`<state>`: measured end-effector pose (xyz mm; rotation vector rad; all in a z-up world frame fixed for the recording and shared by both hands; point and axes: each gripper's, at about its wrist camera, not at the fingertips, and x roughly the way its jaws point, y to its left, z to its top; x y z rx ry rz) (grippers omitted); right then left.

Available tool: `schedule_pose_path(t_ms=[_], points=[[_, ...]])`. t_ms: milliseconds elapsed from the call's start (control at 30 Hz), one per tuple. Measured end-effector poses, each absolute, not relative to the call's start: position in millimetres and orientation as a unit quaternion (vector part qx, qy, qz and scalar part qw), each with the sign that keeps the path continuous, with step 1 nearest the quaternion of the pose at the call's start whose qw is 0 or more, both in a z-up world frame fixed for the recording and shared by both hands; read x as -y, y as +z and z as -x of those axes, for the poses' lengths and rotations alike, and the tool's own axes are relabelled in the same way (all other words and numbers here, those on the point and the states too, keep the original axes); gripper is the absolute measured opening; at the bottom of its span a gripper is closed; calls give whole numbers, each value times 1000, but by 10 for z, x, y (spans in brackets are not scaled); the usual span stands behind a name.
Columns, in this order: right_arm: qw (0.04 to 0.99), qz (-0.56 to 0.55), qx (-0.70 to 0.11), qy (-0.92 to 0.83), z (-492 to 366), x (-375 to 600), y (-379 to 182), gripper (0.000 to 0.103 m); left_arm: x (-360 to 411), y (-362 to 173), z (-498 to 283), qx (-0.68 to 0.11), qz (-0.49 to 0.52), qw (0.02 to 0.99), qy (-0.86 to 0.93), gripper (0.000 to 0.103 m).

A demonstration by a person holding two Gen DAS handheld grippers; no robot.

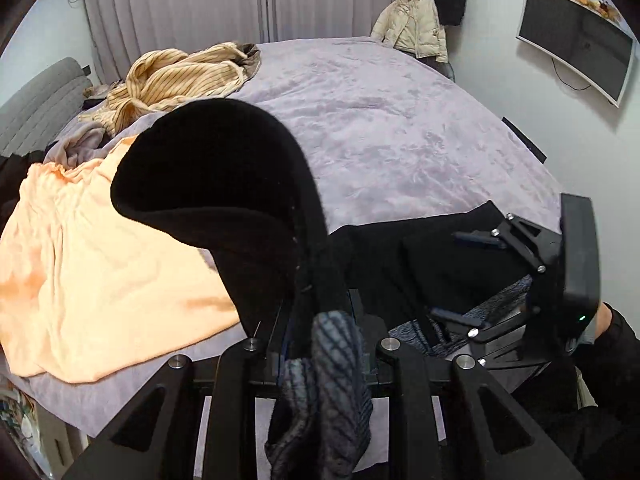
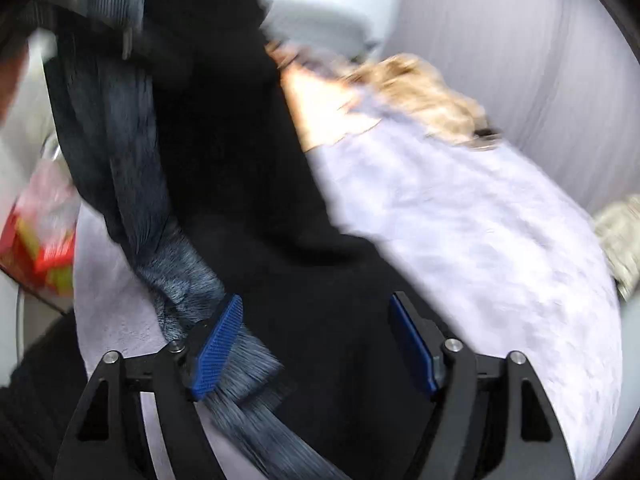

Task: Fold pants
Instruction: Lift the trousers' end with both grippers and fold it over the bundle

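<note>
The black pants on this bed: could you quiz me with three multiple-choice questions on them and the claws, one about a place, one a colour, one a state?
1. Where does the peach blanket lie in the left wrist view?
A. left of the black pants
B. on the wall screen
C. under the cream jacket

2. What colour is the bed cover?
A. green
B. pale lilac
C. red

3. How do the two claws stand?
A. both open
B. left claw shut on the pants, right claw open
C. both shut on nothing

Answers:
1 A, the peach cloth spreads on the bed to the left of the raised dark fabric.
2 B, the plush cover looks lilac in both views.
3 B, fabric is pinched in the left claw, while the right claw's blue pads stand wide apart.
</note>
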<state>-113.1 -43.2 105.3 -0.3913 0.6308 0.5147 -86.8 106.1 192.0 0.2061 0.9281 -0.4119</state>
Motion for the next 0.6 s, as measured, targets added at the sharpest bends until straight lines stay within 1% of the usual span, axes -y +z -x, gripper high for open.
schedule_pose_path(t_ms=[100, 233, 333, 400, 500, 533, 600], points=[[922, 141, -303, 195, 1276, 988, 1180, 81, -653, 1973, 908, -438, -112, 861, -233, 24], [933, 110, -321, 120, 1466, 1599, 1075, 81, 221, 1845, 981, -442, -151, 835, -291, 24], [935, 79, -335, 85, 1575, 1906, 951, 81, 858, 1538, 950, -465, -176, 809, -315, 24], [935, 64, -342, 70, 1626, 2079, 891, 81, 1222, 1234, 877, -481, -193, 795, -316, 24], [933, 43, -354, 54, 1805, 2291, 799, 81, 1500, 804, 718, -518, -185, 778, -304, 24], [931, 35, -358, 51, 1826, 2346, 766, 81, 1533, 695, 667, -524, -179, 777, -299, 25], [929, 26, -364, 52, 1933, 2438, 727, 81, 1549, 641, 673, -508, -174, 788, -302, 32]])
